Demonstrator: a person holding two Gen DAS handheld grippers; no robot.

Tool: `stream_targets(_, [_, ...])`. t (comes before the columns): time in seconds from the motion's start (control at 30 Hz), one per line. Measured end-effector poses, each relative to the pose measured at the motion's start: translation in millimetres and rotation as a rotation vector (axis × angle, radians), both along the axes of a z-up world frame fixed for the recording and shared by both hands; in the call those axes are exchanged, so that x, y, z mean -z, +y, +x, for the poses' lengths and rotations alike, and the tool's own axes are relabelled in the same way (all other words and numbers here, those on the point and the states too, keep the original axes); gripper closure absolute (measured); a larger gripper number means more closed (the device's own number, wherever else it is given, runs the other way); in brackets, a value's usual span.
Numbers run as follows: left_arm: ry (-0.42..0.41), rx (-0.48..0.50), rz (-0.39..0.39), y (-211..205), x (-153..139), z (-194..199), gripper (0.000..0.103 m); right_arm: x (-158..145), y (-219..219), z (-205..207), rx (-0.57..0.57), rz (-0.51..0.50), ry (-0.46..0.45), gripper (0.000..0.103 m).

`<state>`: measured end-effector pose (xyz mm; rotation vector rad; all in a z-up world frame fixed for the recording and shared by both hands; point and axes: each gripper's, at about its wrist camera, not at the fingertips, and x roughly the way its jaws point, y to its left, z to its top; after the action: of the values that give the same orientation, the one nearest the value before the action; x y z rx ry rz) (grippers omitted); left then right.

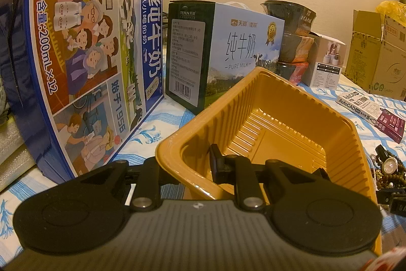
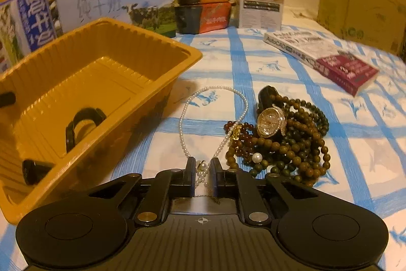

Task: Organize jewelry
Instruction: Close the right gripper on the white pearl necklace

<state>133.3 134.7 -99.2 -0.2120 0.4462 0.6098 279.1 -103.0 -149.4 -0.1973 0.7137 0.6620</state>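
Progress check on the jewelry sorting: barely started imo. The yellow tray (image 2: 83,83) sits on the left of the blue-checked cloth (image 2: 266,62), tipped up w/ its near corner lifted, bc the left gripper (image 1: 186,164) is pinching the tray's near wall, one finger inside and one outside, jaws pressed together on the plastic. Only thing inside so far looks like a black watch or strap (image 2: 81,123) lying on the tray floor (can't tell exactly what it is, pretty dark in there). Everything else is out on the cloth just right of the tray: the pearl necklace (image 2: 215,90) looped out flat, and next to it a tangled pile w/ the sparkly-faced watch (image 2: 271,122) sitting on top of the brown bead strands (image 2: 291,149) and a reddish bead bracelet (image 2: 241,136). The right gripper (image 2: 202,169) has its jaws nearly together around the near end of the pearl necklace, clasp end sitting between the pads, so I'd call that a grip on the pearls. What's left: pearls into the tray, then the watch and all the bead stuff, prob one at a time since that pile looks knotted together.
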Motion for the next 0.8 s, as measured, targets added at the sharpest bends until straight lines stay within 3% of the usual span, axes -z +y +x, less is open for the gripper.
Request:
stream_targets(0.07, [0.000, 0.000, 0.000, 0.0, 0.0, 0.0, 0.084, 0.3, 3.3, -4.3, -0.015, -0.034, -0.037, 0.096])
stream_targets(0.47, [0.000, 0.002, 0.000, 0.9, 0.9, 0.8, 0.084, -5.0, 3.9, -18.2, -0.047, -0.085, -0.139, 0.096])
stream_targets(0.63, [0.000, 0.002, -0.002, 1.2, 1.6, 1.7, 0.084, -11.0, -6.7, -22.8, -0.030, -0.030, -0.093, 0.096])
stream_targets(0.8, [0.000, 0.003, -0.002, 1.5, 1.3, 2.0, 0.084, -3.9, -5.3, -27.6, -0.046, -0.087, -0.090, 0.096])
